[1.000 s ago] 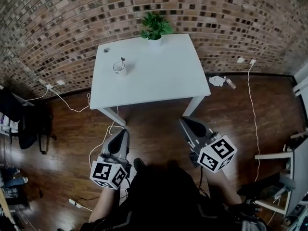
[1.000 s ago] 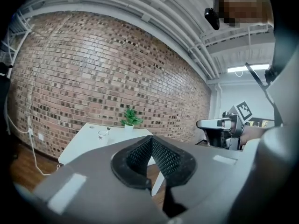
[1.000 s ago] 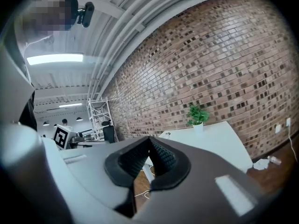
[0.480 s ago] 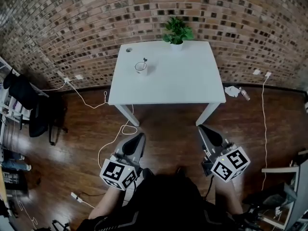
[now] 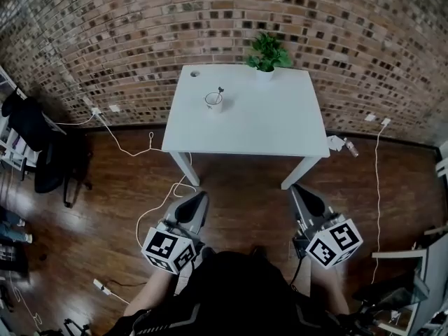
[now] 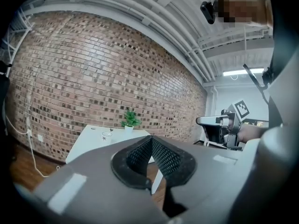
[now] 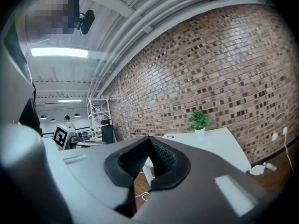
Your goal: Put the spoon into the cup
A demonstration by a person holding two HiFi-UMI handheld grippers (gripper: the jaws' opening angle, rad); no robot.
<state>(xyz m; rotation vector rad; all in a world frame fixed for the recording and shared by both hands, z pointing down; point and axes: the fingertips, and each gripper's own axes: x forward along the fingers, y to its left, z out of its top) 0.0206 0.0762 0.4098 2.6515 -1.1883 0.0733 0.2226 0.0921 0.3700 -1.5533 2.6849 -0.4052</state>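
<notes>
A white cup point(image 5: 213, 102) stands on the left part of the white table point(image 5: 266, 128), with a thin spoon handle point(image 5: 220, 90) sticking up out of it. Both grippers hang over the wood floor in front of the table, well short of it. My left gripper point(image 5: 194, 205) is shut with nothing between its pads point(image 6: 161, 154), and the cup point(image 6: 108, 134) shows far ahead of it. My right gripper point(image 5: 306, 196) is also shut and empty, its pads point(image 7: 159, 157) touching; the table point(image 7: 212, 143) lies ahead.
A potted plant point(image 5: 267, 53) stands at the table's far edge by the brick wall, and a small round thing point(image 5: 194, 73) lies at the far left corner. White cables point(image 5: 150, 201) trail over the floor. A dark chair point(image 5: 45, 149) stands at the left.
The head view has swung, so the table now sits further right and lower in the picture. Both grippers have shifted with the person and stay shut over the floor.
</notes>
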